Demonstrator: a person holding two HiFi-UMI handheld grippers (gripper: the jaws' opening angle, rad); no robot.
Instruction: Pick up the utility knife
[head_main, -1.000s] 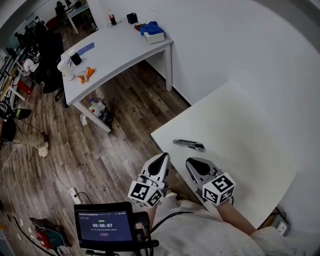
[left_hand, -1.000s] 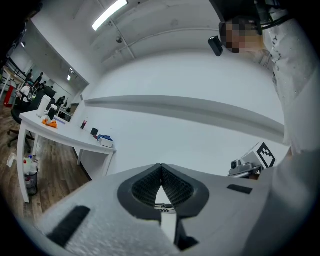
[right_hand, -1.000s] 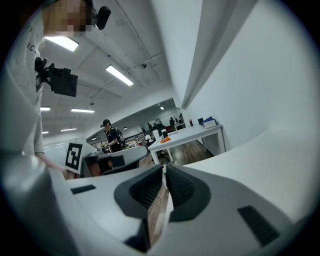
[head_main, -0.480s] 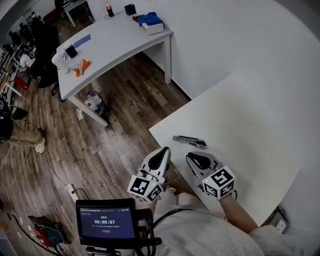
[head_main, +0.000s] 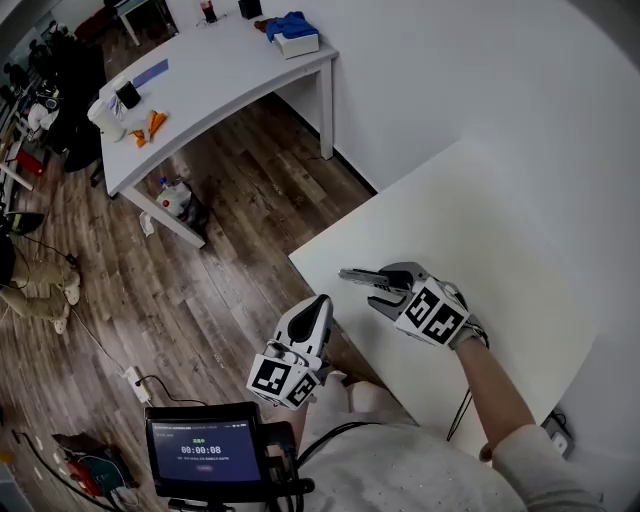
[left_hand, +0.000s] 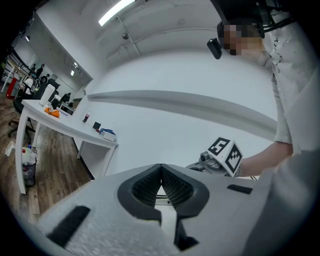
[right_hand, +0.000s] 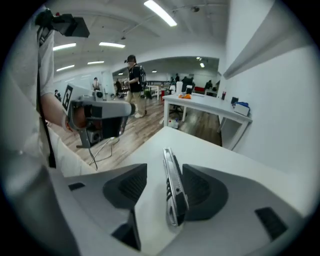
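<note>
Accordingly, your right gripper (head_main: 386, 290) stood over the white table (head_main: 480, 220) near its front edge, jaws parted and not clamped. The utility knife (head_main: 362, 276) lay flat on that table between those jaws, lengthwise along them. It sat close against one pad (right_hand: 205, 187) and clear of the other; contact with the near pad could not be confirmed. Your left gripper (head_main: 318, 310) hung off the table, just beyond its front edge, above the wooden floor (head_main: 200, 260), jaws pressed together with nothing between them.
</note>
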